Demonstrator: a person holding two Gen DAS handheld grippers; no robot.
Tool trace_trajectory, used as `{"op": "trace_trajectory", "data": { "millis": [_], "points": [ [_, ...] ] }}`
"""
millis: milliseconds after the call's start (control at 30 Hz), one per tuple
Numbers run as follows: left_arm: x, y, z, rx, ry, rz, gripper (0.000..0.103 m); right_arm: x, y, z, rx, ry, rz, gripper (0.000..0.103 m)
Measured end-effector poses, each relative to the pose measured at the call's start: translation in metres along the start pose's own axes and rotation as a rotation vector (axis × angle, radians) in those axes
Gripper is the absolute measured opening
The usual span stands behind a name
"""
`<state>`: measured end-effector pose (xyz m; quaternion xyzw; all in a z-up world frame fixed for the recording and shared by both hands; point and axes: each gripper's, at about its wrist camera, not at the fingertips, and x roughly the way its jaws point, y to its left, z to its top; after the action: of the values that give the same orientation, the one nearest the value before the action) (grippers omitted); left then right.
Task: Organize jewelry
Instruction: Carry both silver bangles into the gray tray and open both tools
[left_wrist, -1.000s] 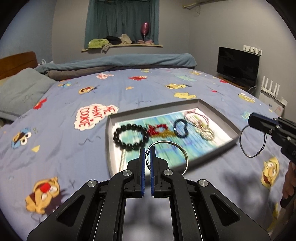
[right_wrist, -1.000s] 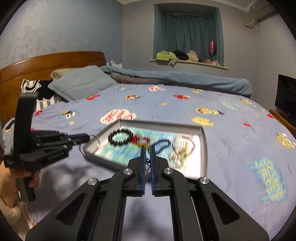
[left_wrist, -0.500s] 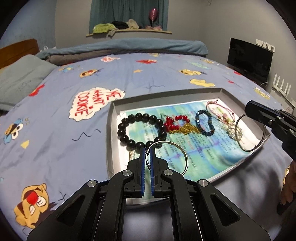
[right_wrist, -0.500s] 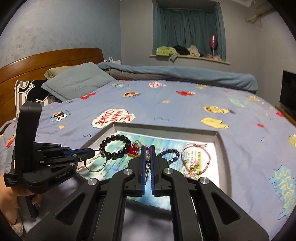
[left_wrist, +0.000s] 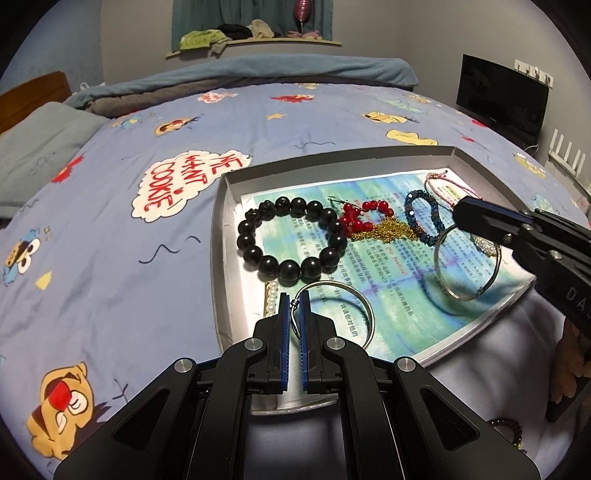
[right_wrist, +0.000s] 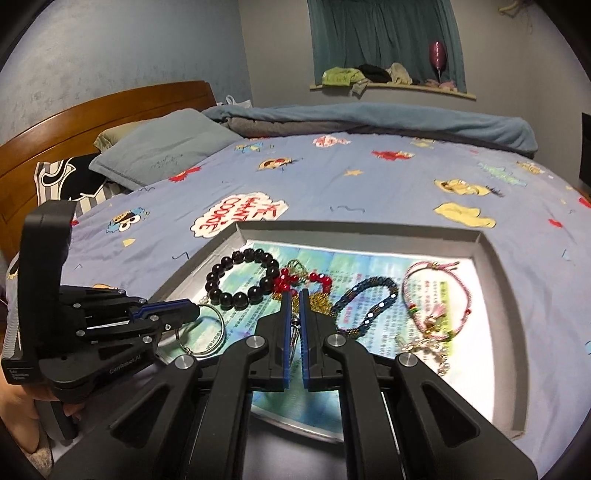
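A grey tray (left_wrist: 221, 236) lined with printed paper lies on the bed and holds a black bead bracelet (left_wrist: 291, 240), a red bead and gold chain piece (left_wrist: 369, 221), a blue beaded bracelet (left_wrist: 421, 218) and a pink cord bracelet (right_wrist: 436, 295). My left gripper (left_wrist: 294, 306) is shut on a silver bangle (left_wrist: 354, 299), held over the tray's near left part. My right gripper (right_wrist: 294, 295) is shut on a thin wire bangle (left_wrist: 465, 266), held above the tray's right side; in its own view only a sliver of metal shows between the pads.
The tray (right_wrist: 495, 266) rests on a blue cartoon-print bedsheet (left_wrist: 147, 258). A dark bead bracelet (left_wrist: 509, 432) lies near the lower right, off the tray. Pillows (right_wrist: 162, 147) and a wooden headboard (right_wrist: 92, 114) are at the far left, a TV (left_wrist: 502, 99) at the right.
Both grippers have moved forward and down over the tray, each still holding its bangle. The tray now fills more of both views.
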<state>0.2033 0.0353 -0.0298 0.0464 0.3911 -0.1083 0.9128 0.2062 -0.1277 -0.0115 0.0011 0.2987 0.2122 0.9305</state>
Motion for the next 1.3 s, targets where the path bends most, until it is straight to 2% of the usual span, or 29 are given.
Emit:
{"op": "trace_trajectory", "data": {
  "millis": [433, 867, 967, 1033, 1167, 1233, 1300],
  "points": [
    [0.002, 0.002, 0.0, -0.008, 0.002, -0.002, 0.006, 0.02, 0.005, -0.006, -0.02, 0.077, 0.012, 0.004],
    [0.002, 0.002, 0.0, -0.005, 0.004, -0.002, 0.006, 0.026, 0.005, -0.009, -0.017, 0.108, 0.039, 0.004],
    [0.002, 0.002, -0.001, -0.005, 0.003, -0.003, 0.006, 0.025, 0.003, -0.009, -0.008, 0.107, 0.039, 0.013],
    [0.0, 0.002, -0.001, -0.006, -0.006, -0.008, 0.009, 0.024, 0.002, -0.008, -0.002, 0.101, 0.038, 0.027],
    [-0.008, 0.0, -0.002, -0.005, -0.024, -0.004, 0.026, 0.017, 0.002, -0.007, -0.003, 0.087, 0.034, 0.028],
    [-0.013, -0.002, -0.002, -0.004, -0.033, 0.003, 0.034, 0.013, 0.002, -0.007, -0.001, 0.082, 0.029, 0.036],
    [-0.019, -0.004, -0.001, -0.003, -0.045, 0.007, 0.037, 0.007, 0.003, -0.007, 0.0, 0.071, 0.023, 0.038]
  ]
}}
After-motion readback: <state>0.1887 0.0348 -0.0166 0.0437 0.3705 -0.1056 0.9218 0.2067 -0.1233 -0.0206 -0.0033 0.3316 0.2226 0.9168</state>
